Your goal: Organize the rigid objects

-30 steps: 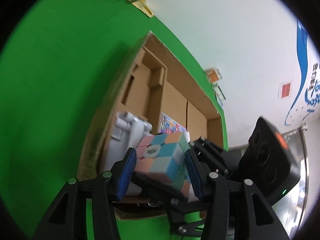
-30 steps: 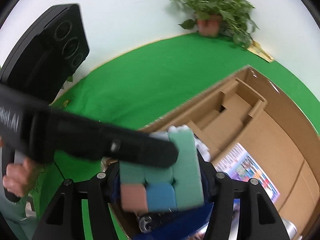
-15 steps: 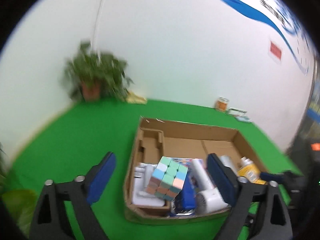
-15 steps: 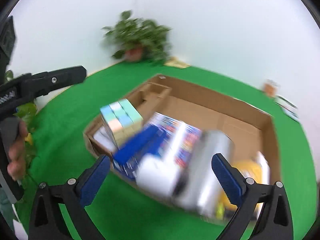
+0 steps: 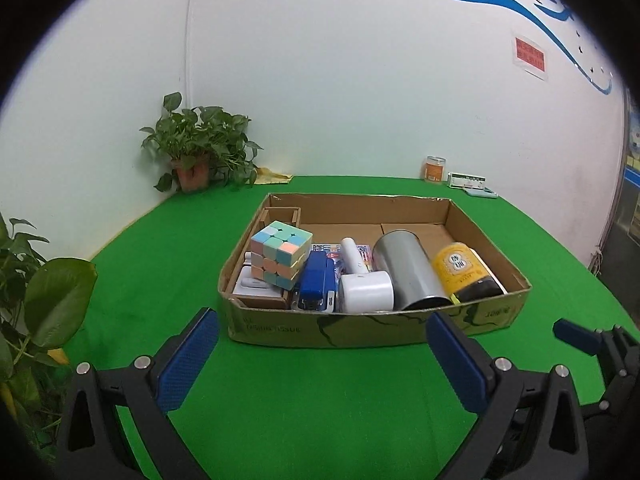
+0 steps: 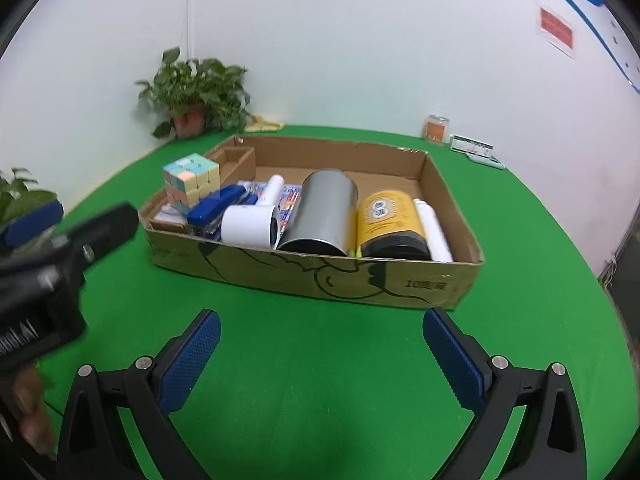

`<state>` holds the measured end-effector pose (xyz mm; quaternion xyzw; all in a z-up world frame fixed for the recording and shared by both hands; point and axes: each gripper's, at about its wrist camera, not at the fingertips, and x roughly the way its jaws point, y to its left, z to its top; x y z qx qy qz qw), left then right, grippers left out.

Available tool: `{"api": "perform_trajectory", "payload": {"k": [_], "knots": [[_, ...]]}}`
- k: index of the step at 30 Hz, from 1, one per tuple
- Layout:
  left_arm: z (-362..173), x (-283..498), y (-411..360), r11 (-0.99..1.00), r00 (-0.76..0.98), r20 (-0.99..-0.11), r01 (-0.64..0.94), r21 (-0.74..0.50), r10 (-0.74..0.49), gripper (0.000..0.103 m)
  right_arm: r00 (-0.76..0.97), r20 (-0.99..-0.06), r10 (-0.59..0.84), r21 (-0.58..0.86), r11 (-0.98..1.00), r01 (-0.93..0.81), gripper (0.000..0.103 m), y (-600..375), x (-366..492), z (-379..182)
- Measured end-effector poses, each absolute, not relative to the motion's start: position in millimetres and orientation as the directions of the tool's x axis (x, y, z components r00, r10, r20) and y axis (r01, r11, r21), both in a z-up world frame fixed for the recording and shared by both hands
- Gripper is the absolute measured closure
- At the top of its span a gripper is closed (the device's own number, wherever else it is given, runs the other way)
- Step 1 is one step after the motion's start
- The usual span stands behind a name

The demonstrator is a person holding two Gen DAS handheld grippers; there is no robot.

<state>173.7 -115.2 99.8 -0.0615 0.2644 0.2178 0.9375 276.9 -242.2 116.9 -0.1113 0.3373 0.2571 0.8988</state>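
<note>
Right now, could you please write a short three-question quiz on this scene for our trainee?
1. True or false: the puzzle cube sits at the cardboard box's left end.
2. What lies between the white dryer and the yellow jar?
3. Is either hand-held gripper, left or right, holding anything?

Key:
1. True.
2. The metal cylinder.
3. No; both are open and empty.

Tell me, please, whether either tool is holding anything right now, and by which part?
Nothing is held. The left tool and right tool both gape empty over the green table.
</note>
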Motion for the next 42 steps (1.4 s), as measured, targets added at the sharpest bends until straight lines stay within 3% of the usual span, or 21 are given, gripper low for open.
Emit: {"api": "perform_trajectory", "payload": {"k": [12,42], "knots": [[127.4,164.0,-132.0,0.914,0.780,-0.512,-0.405,0.027,0.361,0.000,0.684,-0.607,0.404,-0.012,0.856,-0.517,0.001,-275.2,252.2,158.9],[105.5,167.7,-120.2,0.896,0.744,-0.568,-0.444,-0.026,0.352,0.000,0.692,-0.627,0.357,-0.045,0.871,-0.489,0.001,-271.6,262.1,149.4]]}}
